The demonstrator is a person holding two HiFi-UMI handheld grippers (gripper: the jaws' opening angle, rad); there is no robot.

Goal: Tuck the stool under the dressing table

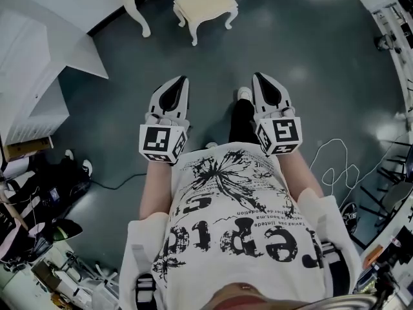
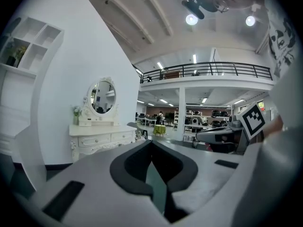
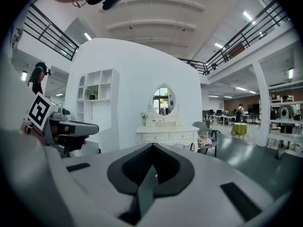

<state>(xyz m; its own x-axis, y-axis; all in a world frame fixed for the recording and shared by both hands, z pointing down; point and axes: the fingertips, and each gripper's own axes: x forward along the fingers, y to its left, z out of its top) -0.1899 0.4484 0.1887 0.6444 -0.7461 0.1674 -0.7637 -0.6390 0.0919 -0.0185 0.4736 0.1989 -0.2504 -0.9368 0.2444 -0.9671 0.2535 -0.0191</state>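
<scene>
**A:** What could go wrong from here?

**B:** The stool [image 1: 205,8] stands out on the floor [image 1: 310,76], just beside the table [image 1: 137,10] leg and not under it. It is well apart from both grippers. Pushed off-centre, I think it would swing, and a curved leg would knock that table leg. Pushed high, it may tip.

**A:** And the grip?

**B:** The left gripper [image 1: 181,81] and right gripper [image 1: 258,77] each have their fingers pressed together on nothing. They'd need to part to take the seat edge, since closed tips could slip off the cushion.

**A:** Anything underfoot?

**B:** A white cable [image 1: 332,157] loops on the floor at the person's right, which is probably a trip risk.

**A:** Containers?

**B:** The table's drawers [image 3: 163,137] are closed, so their contents can't be seen. The wall shelf [image 3: 106,105] has small things in its upper compartments, too small to name.
</scene>
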